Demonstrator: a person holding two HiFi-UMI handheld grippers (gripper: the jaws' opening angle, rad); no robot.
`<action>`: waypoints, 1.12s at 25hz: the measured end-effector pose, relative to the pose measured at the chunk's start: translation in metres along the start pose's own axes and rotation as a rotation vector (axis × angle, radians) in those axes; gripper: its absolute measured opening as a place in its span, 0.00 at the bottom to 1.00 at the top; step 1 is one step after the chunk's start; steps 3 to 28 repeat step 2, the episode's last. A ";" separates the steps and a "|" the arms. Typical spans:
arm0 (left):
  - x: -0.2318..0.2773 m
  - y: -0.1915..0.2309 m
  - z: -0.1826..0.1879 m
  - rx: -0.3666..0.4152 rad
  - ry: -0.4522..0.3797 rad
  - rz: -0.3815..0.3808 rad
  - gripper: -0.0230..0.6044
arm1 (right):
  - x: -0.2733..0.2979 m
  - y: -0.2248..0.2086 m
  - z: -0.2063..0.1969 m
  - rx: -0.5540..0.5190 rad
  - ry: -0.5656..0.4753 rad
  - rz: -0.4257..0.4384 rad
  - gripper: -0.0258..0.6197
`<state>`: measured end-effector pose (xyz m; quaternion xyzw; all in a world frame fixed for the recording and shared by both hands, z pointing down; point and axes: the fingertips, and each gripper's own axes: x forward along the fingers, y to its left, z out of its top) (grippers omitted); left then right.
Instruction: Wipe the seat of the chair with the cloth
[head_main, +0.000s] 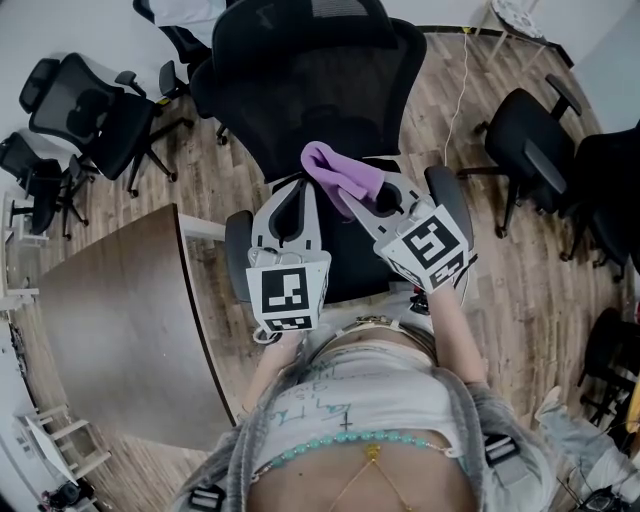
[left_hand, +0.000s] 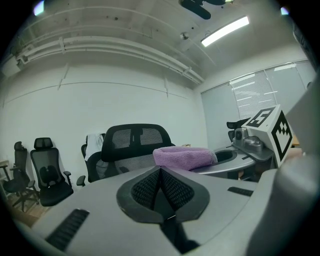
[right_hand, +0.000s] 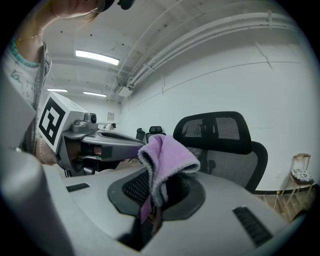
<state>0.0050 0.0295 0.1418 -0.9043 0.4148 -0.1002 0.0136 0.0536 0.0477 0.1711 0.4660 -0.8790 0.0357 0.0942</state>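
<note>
Wood flooring (head_main: 520, 290) surrounds the black chair (head_main: 310, 60). My right gripper (head_main: 366, 192) pinches the purple cloth (head_main: 338, 170), and my left gripper (head_main: 288, 200) is closed and empty. Wiping looks unstarted, so I'd lower the cloth onto the seat (head_main: 350, 262).

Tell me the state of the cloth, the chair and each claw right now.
left claw: shut, nothing between its jaws.
right claw: shut on the cloth.
cloth: purple, folded over, pinched at its lower end, the fold sticking up above the jaws.
chair: upright, nobody sitting in it.
</note>
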 end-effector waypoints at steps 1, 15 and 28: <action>0.000 0.000 -0.001 -0.001 0.001 0.002 0.04 | 0.000 0.000 0.000 0.000 0.001 0.001 0.11; 0.000 0.001 -0.002 -0.002 0.002 0.004 0.04 | 0.001 0.001 -0.001 0.000 0.002 0.002 0.11; 0.000 0.001 -0.002 -0.002 0.002 0.004 0.04 | 0.001 0.001 -0.001 0.000 0.002 0.002 0.11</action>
